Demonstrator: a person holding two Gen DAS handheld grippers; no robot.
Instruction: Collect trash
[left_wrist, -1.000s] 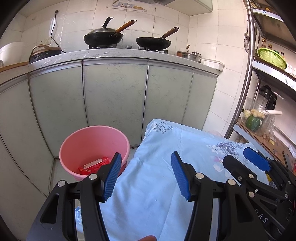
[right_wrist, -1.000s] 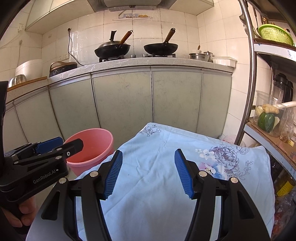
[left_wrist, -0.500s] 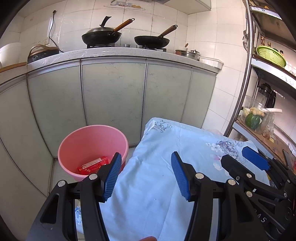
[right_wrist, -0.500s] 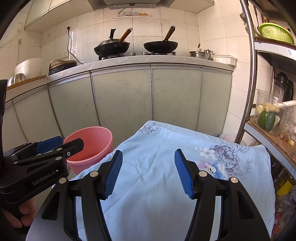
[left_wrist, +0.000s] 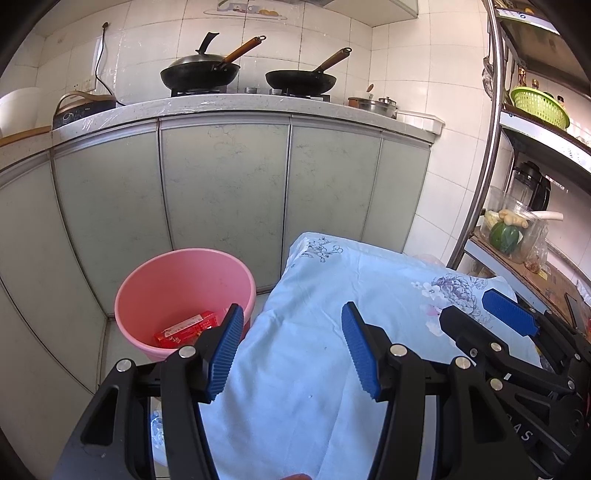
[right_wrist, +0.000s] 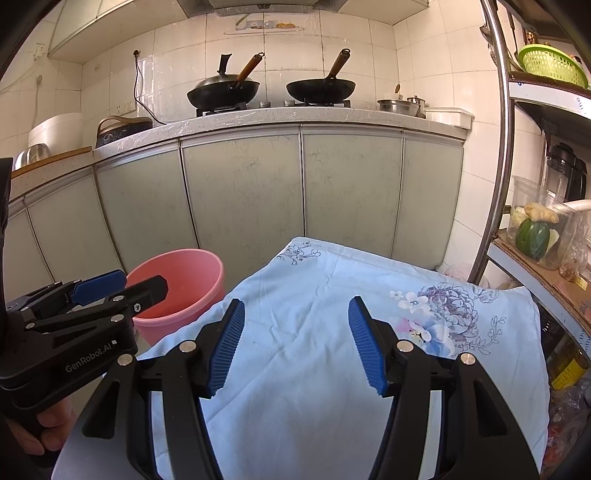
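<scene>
A pink bucket (left_wrist: 184, 295) stands on the floor left of the table; it also shows in the right wrist view (right_wrist: 184, 280). A red wrapper (left_wrist: 188, 326) lies at its bottom. My left gripper (left_wrist: 291, 347) is open and empty above the table's left edge, beside the bucket. My right gripper (right_wrist: 295, 343) is open and empty above the light blue floral cloth (right_wrist: 332, 295). The right gripper shows in the left wrist view (left_wrist: 480, 321), and the left gripper in the right wrist view (right_wrist: 122, 286).
Grey-green cabinets (left_wrist: 221, 184) stand behind, with two woks (left_wrist: 199, 72) on the stove. A metal shelf rack (left_wrist: 480, 166) at right holds a green basket (left_wrist: 539, 105), a blender and vegetables. The cloth covers the table (left_wrist: 351, 350).
Both views have tilted slightly down and back; the bucket sits a little lower in the frames. Both grippers stay open and empty.
</scene>
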